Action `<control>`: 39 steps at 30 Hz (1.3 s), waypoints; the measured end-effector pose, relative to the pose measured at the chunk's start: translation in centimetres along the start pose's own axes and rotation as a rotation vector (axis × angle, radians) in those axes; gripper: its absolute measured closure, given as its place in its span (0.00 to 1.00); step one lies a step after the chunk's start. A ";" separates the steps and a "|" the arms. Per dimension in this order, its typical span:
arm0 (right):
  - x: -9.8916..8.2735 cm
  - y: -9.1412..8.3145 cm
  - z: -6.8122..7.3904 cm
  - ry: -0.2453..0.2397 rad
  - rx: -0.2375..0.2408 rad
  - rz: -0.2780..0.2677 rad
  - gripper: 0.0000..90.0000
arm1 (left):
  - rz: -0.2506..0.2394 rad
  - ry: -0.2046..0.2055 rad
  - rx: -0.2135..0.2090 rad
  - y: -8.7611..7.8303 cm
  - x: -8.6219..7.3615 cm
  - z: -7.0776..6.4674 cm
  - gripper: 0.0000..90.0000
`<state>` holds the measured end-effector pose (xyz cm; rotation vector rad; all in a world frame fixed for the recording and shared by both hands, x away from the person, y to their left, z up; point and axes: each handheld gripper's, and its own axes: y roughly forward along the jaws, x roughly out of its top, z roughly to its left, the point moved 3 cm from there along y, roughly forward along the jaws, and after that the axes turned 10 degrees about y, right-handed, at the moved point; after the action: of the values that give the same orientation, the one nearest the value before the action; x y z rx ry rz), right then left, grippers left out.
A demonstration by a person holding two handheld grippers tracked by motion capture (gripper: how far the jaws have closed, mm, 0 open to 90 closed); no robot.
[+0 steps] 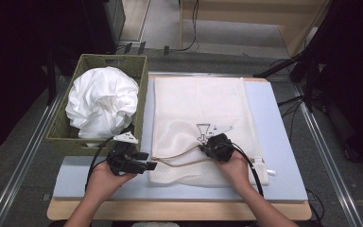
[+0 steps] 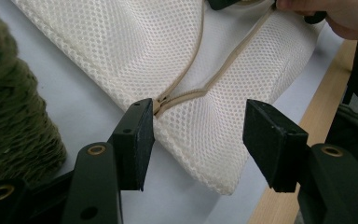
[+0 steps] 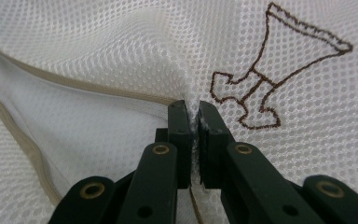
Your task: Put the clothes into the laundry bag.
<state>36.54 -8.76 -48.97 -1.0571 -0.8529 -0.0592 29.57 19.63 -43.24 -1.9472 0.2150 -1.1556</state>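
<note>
- Mesh laundry bag [image 1: 203, 113] lies flat on the table [image 1: 283, 142], right of a green basket [image 1: 137, 64] holding white cloth [image 1: 101, 101].
- Right tool [image 3: 192, 119] pinches mesh beside the open zipper [image 1: 179, 160].
- Left tool [image 2: 198, 135] spread at the bag's near-left corner.

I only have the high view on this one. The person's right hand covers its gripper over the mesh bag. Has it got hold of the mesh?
Observer: Yes. In the right gripper view the right gripper is shut on a pinched fold of the mesh bag, just above the open zipper edge.
Operator: And the left gripper, is it holding anything?
Observer: No. In the left gripper view the left gripper is open, its jaws either side of the bag's corner, without pressing on it.
Operator: Where does the zipper end?
Observer: The two zipper edges meet beside the left-hand jaw in that view.
</note>
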 end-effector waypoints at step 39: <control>3.4 -6.1 -0.4 0.044 0.085 -0.126 0.95 | 0.028 -0.003 -0.025 -2.2 1.3 -1.0 0.45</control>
<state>36.48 -11.15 -42.38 -0.9190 -0.8743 -0.1506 28.99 19.78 -40.57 -1.9612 0.2555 -1.1365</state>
